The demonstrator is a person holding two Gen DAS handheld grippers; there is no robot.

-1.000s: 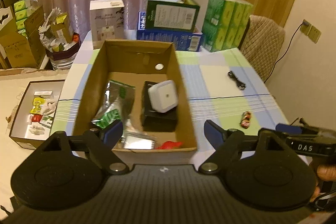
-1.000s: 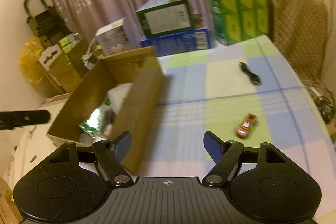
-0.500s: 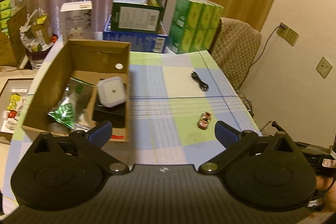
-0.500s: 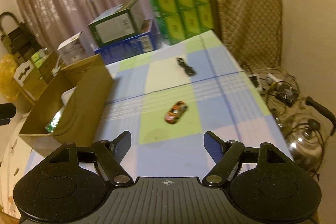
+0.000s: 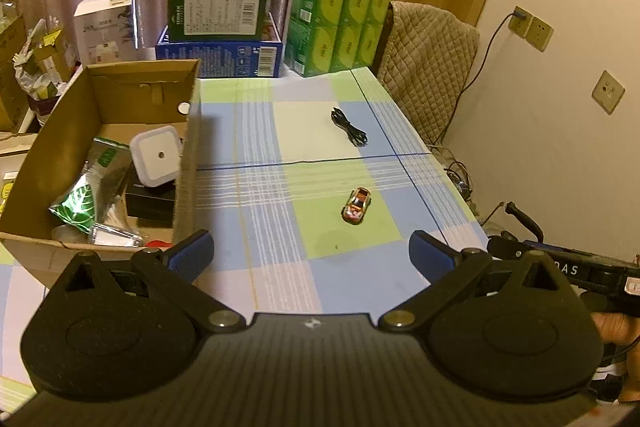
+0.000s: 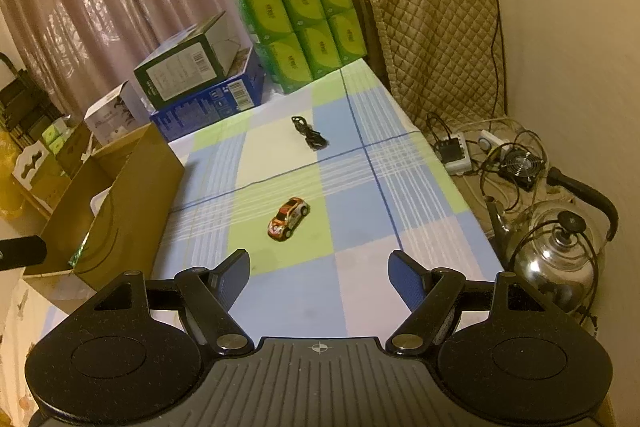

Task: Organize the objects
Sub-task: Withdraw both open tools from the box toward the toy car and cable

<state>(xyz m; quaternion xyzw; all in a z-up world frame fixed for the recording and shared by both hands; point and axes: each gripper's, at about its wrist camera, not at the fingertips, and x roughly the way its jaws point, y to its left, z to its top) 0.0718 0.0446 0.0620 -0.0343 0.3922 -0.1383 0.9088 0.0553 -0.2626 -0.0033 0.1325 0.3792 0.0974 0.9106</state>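
Green tissue packs [image 6: 306,29] stand beside a quilted chair [image 6: 434,39]; kettle [image 6: 560,255] below.

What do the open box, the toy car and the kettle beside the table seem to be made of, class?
Open box: brown corrugated cardboard, matt, with folded flaps and raw edges.
Toy car: glossy painted shell, orange and white; metal or plastic, cannot tell.
Kettle: polished metal, probably stainless steel, mirror reflections; handle and knob look like black plastic.

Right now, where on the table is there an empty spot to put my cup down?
Bare cloth lies between the cardboard box and the toy car, and between the car and the black cable. The near strip before both open grippers is bare too. The far end is crowded with the stacked boxes and green packs.
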